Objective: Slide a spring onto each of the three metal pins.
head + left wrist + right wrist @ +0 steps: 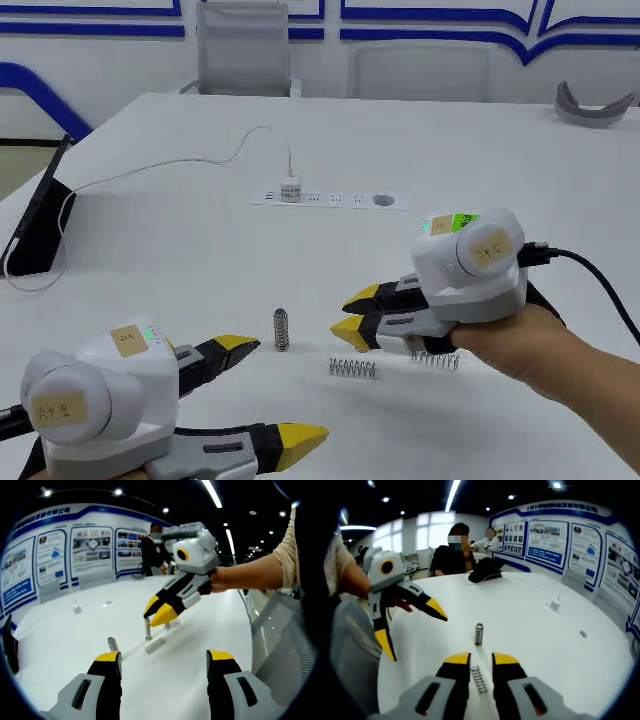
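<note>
Spring (281,328) stands upright mid-table, coils stacked as if seated on a pin. The pin itself is hidden under the coils. Where the other two pins stand, I cannot tell.

Just right of it and nearer you, a loose spring (353,368) lies flat on the white table (200,260). A second loose spring (437,360) lies further right, partly under your right hand.

Your right gripper (352,315) hovers just over the loose spring. In the right gripper view its jaws are parted a little, with that spring (478,679) lying lengthwise on the table in the gap between them. Nothing is gripped.

Your left gripper (280,390) sits near left with its jaws spread wide and empty, pointing toward the standing spring.

Reading: one spring looks placed and two are left. The step in hand is picking up the second.

Next move:
- Lower the right jaws astride the loose spring.
- Pinch lightly across the coils toward one end, so the bore at the other end is open.
- Lift and tip the spring upright.
- Find the next pin before you travel, then line the bore up squarely above it.

A hard squeeze would likely kink or flick the spring.
</note>
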Demonstrator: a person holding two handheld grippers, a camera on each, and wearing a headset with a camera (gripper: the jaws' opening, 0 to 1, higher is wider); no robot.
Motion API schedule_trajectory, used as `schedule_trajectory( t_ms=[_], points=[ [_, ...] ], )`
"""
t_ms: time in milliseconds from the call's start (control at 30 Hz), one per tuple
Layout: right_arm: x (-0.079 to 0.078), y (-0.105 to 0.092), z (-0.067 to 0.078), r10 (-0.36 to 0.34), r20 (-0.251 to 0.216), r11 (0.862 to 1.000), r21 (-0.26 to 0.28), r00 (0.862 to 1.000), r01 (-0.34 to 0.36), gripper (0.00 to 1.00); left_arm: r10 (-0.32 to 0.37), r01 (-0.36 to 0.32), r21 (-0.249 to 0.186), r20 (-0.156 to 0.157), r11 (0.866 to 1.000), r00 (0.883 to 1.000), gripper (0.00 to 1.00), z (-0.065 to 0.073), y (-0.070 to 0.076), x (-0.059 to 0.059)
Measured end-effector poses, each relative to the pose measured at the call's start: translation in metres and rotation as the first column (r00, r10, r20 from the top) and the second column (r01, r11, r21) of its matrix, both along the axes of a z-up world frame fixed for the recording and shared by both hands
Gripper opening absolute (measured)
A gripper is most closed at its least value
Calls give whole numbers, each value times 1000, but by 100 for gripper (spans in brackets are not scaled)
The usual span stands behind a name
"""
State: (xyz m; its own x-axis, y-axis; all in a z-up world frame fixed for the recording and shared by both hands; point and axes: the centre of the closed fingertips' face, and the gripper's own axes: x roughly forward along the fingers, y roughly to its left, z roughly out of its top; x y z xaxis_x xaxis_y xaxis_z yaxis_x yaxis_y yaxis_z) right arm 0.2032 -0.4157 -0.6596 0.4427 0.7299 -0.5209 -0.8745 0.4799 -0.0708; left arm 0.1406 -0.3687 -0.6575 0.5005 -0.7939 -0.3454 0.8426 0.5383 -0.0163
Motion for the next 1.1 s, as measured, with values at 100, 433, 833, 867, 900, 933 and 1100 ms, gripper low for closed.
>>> schedule_trajectory(
  t_ms=[100,433,833,867,900,933,1100],
  points=[
    [-3,-5,-4,-5,-6,1000,-7,1000,5,18,-5,5,3,0,1000,1000,70,0,-1,1],
    [-13,-16,-30,-17,-43,999,-41,999,15,18,-25,25,18,-2,1000,1000,70,-1,-5,1],
    [-14,-23,-58,5,-73,992,-125,997,-14,18,-31,31,23,-8,999,999,69,-5,-6,0],
    [-13,-23,-59,6,-73,992,-128,997,-15,18,-31,31,23,-8,999,999,69,-5,-6,-1],
    [-13,-23,-60,7,-73,991,-130,997,-16,18,-31,31,24,-8,999,999,69,-5,-6,-1],
    [-13,-23,-61,8,-74,991,-132,997,-18,18,-31,31,24,-8,999,999,69,-6,-6,-1],
    [-9,-23,-66,12,-86,989,-144,996,-25,18,-31,32,27,-11,999,999,68,-6,-6,-2]
  ],
)
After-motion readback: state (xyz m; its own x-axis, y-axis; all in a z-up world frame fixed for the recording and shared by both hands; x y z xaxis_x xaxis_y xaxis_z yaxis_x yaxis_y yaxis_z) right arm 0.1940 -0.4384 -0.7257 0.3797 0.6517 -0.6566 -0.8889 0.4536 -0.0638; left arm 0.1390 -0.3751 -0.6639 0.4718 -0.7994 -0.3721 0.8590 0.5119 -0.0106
